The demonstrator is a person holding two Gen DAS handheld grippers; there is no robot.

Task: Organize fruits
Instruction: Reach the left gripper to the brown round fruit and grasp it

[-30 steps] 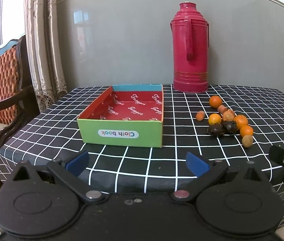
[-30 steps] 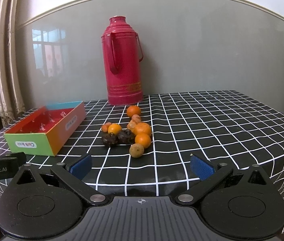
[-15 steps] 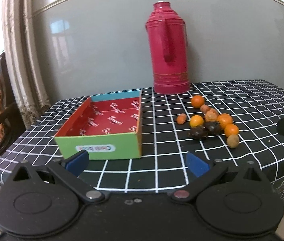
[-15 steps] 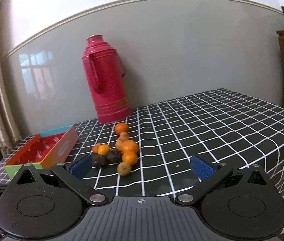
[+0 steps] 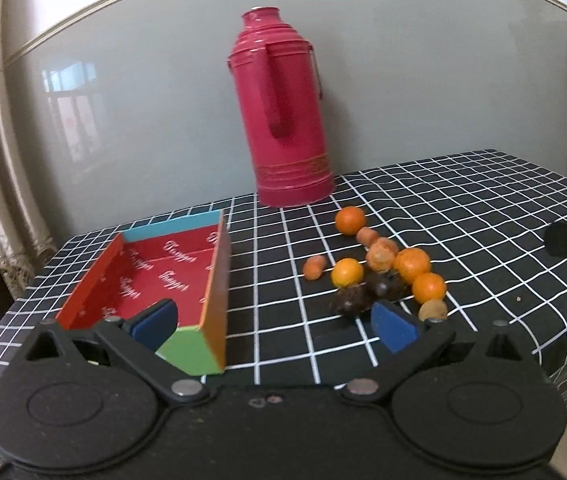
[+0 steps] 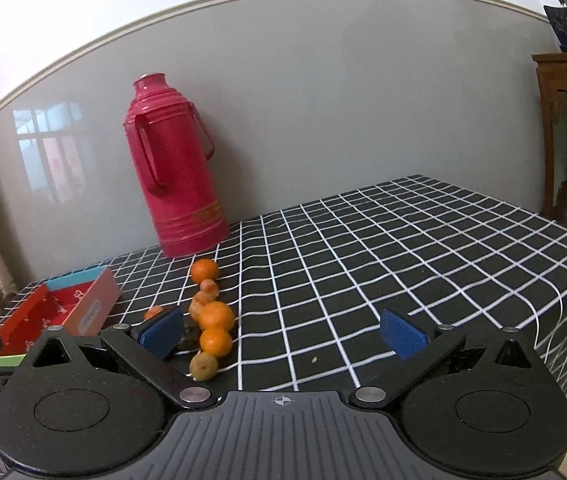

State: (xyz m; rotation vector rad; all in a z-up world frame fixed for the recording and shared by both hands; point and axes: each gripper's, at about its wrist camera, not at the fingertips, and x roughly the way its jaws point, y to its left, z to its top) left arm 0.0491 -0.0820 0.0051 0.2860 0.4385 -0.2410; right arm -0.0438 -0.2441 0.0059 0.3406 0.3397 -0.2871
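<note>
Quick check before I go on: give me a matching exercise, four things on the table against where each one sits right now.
Things:
1. thermos
2. box
3. lone orange
4. yellowish fruit

Places:
A. nearest end of the fruit cluster
B. left of the fruit, empty
C. back of the table by the wall
D. far end of the cluster, nearest the thermos

Pairs: 1-C, 2-B, 3-D, 4-A

Both the left gripper and the right gripper are open.
</note>
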